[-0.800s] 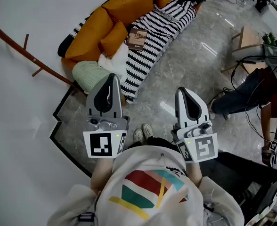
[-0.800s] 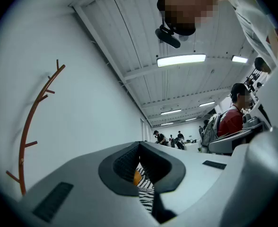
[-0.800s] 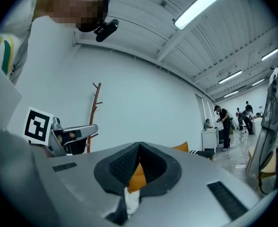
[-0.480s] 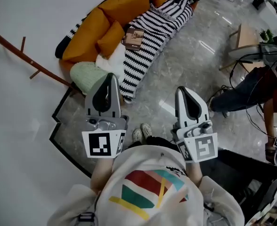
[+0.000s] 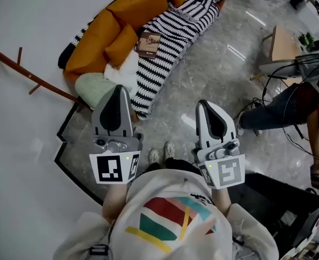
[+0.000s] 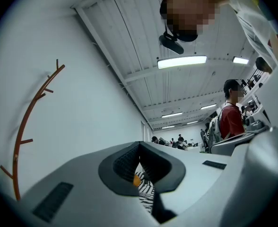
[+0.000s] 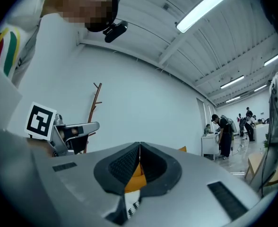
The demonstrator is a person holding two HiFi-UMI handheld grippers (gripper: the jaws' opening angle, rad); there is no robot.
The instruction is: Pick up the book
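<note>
A person is holding the left claw (image 5: 117, 89) and the right claw (image 5: 205, 104) side by side, both closed and empty. The book (image 5: 148, 43) is lying well beyond them on a striped blanket (image 5: 176, 31), near the back edge of the orange sofa (image 5: 138, 7).

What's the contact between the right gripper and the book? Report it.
Apart. The head view shows the book lying on the striped blanket on the orange sofa, with a stretch of bare floor between it and the right gripper.
</note>
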